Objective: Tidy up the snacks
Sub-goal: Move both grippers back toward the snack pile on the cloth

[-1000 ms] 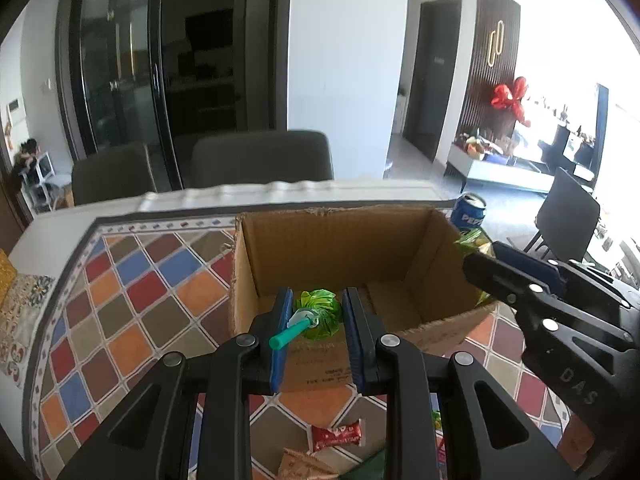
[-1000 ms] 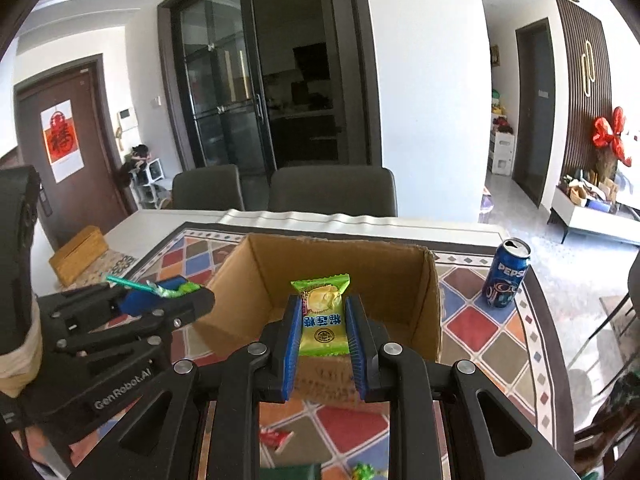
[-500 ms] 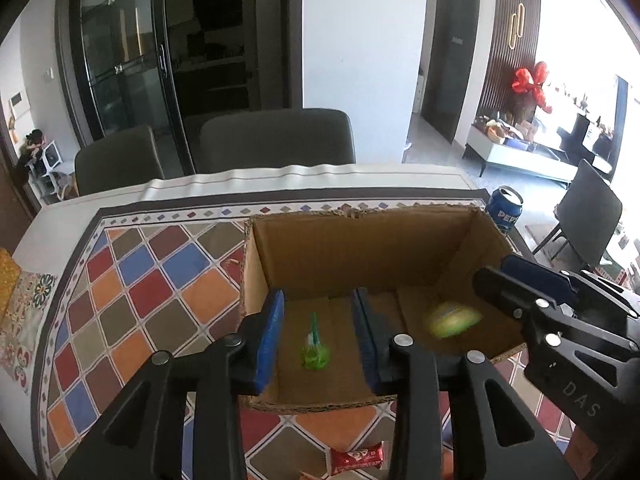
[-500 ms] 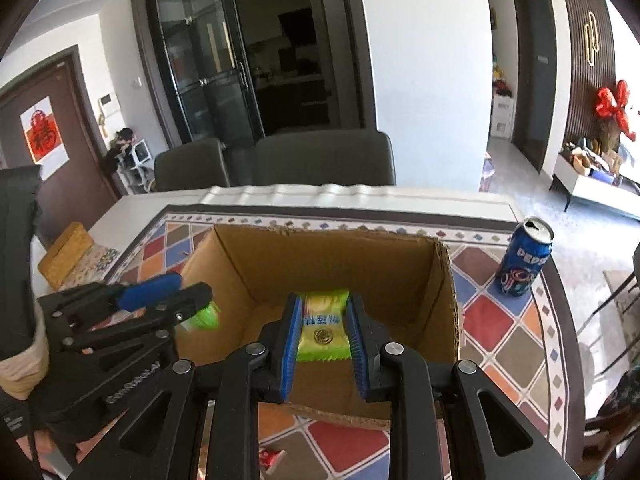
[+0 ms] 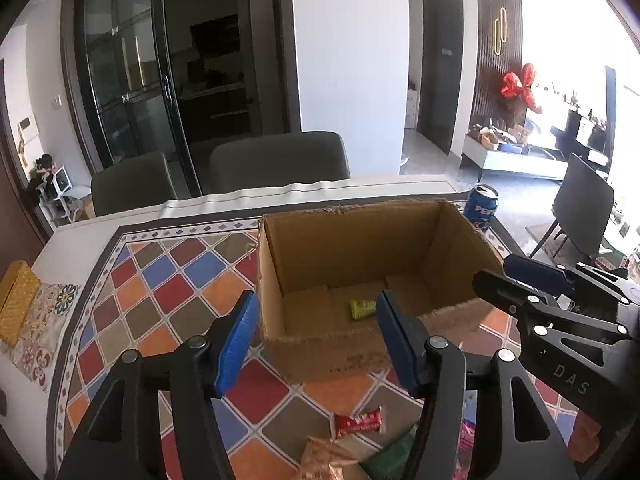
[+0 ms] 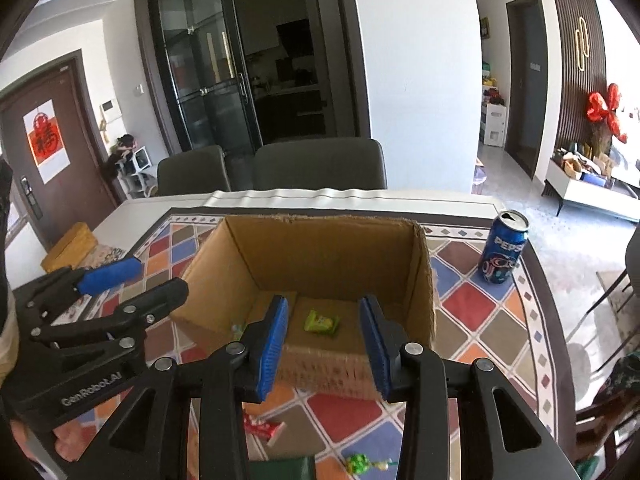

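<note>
Snacks are split between the cardboard box (image 6: 320, 264) and the patterned tablecloth (image 6: 472, 304) in front of it. On the box floor lies a yellow-green packet (image 6: 321, 322), flat and slightly skewed, near the middle toward the front wall; the left wrist view shows the same packet (image 5: 362, 308) partly behind a blue pad. Left of it in the right wrist view, a small pale green bit (image 6: 237, 328) shows on the box floor at the edge of a finger; what it is cannot be told.

Both grippers hover over the near edge of the box. The left gripper (image 5: 314, 340) has just been opening, and its jaws stand wide with nothing between them. The right gripper (image 6: 323, 344) has just been opening too; its jaws stand moderately apart and empty, with the packet seen far below through the gap.

On the cloth, nearer than the box, lie a red wrapped bar (image 5: 357, 422), a tan bag (image 5: 326, 460), a dark green package (image 6: 280, 468) and a green wrapped candy (image 6: 360, 462). A blue Pepsi can (image 6: 502, 252) stands upright on the cloth to the right of the box, apart from it. 2 dark chairs (image 6: 320, 164) stand at the far side of the table.
</note>
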A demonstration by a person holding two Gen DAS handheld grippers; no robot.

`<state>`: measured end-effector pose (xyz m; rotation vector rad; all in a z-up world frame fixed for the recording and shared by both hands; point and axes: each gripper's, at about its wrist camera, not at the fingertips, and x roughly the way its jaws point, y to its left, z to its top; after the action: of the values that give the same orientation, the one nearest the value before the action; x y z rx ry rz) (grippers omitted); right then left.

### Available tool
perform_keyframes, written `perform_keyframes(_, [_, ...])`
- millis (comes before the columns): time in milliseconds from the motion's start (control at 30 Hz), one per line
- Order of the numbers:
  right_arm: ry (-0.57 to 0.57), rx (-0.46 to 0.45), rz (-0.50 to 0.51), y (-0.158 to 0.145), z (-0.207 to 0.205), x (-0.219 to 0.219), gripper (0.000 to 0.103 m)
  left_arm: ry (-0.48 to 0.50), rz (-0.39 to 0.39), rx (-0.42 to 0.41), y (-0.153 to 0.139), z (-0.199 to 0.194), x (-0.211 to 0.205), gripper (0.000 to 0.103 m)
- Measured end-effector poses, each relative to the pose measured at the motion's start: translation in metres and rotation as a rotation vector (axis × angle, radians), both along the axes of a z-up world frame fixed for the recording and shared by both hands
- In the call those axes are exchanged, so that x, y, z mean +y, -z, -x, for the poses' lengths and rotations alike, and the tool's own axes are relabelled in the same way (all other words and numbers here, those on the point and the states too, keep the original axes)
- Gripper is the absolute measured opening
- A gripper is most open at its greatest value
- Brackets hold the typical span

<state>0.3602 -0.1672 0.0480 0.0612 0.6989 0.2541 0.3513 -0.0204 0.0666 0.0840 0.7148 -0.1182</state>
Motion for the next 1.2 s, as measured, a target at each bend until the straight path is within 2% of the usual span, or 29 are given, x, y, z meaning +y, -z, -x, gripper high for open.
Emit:
perform_keyframes(400, [-0.001,0.02,-0.027,0.007,0.05,-0.012,0.039,0.03,0.003,0.012,0.005,0.052,-0.009,0.069])
perform_keyframes(467, [-0.003,0.032,-0.034,0.011,0.059,-0.013,0.042,0.028,0.008,0.02,0.008,0.059,-0.008,0.069])
perform_keyframes(900, [-0.069,0.102,-0.028,0.043,0.108,-0.001,0.044,0.035,0.016,0.092,0.043,0.111,0.006,0.081])
perform_keyframes(1200, [-0.107,0.168,-0.015,0.07,0.13,0.011,0.044,0.056,0.008,0.163,0.074,0.132,0.014,0.082])
